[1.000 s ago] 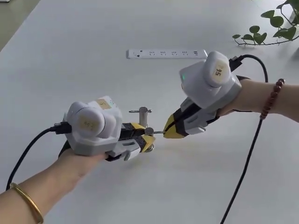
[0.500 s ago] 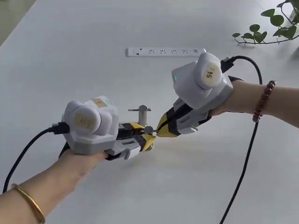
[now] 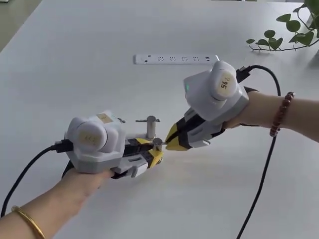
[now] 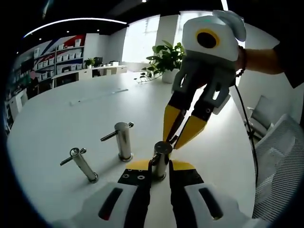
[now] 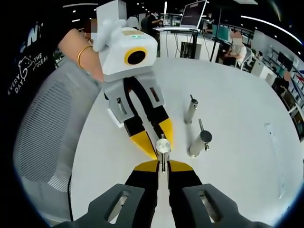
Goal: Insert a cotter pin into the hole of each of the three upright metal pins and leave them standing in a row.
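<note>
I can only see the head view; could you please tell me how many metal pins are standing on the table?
Observer: Three; the left gripper view shows a far pin, a cotter through it.
Operator: Thanks. What does the left gripper hold?
Observer: Its jaws clamp the near pin by its shaft.
Operator: And the right gripper?
Observer: Its view shows a thin cotter pin between its jaws, reaching the near pin's head.

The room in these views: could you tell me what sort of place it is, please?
Probably an open-plan office or lab: a big white table with a power strip, a monitor behind it, and shelves of boxes along a wall.
</note>
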The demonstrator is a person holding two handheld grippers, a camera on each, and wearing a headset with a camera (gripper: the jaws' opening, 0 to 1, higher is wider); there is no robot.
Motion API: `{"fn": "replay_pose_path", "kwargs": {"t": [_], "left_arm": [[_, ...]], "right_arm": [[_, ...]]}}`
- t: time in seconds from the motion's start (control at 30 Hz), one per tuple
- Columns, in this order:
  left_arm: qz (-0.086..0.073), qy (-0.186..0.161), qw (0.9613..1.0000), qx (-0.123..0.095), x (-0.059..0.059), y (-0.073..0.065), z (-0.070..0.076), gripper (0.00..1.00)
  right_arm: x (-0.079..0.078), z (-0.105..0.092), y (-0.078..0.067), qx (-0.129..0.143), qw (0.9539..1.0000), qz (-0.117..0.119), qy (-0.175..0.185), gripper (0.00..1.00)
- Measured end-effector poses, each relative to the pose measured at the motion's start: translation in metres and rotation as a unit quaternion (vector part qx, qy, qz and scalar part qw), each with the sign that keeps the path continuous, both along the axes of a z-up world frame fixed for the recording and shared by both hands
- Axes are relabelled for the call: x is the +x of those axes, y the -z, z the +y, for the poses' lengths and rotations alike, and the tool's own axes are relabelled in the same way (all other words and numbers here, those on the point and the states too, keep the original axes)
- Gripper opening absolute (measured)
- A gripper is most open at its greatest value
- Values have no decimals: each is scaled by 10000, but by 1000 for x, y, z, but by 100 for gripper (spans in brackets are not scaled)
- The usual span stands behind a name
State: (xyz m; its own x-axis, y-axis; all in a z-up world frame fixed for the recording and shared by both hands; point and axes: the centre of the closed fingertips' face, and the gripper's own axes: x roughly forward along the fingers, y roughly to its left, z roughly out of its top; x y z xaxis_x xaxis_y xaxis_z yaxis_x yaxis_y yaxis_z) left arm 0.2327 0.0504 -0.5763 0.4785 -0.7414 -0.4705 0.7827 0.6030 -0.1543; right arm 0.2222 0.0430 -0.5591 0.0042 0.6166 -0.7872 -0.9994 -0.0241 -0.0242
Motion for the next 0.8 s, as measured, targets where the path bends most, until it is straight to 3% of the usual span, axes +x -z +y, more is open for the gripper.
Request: {"fn": "replay_pose_path", "kwargs": {"t": [0.4,0.8], "left_arm": [[233,-230,9993,-176,-1,6,4,12],[274,-327,9987,-270,0,7,3,12]], "right_arm": [[1,-8,-1,-91,9999,-35,92,3],[4,-5,3,-156,9997,-155,66,0]]}}
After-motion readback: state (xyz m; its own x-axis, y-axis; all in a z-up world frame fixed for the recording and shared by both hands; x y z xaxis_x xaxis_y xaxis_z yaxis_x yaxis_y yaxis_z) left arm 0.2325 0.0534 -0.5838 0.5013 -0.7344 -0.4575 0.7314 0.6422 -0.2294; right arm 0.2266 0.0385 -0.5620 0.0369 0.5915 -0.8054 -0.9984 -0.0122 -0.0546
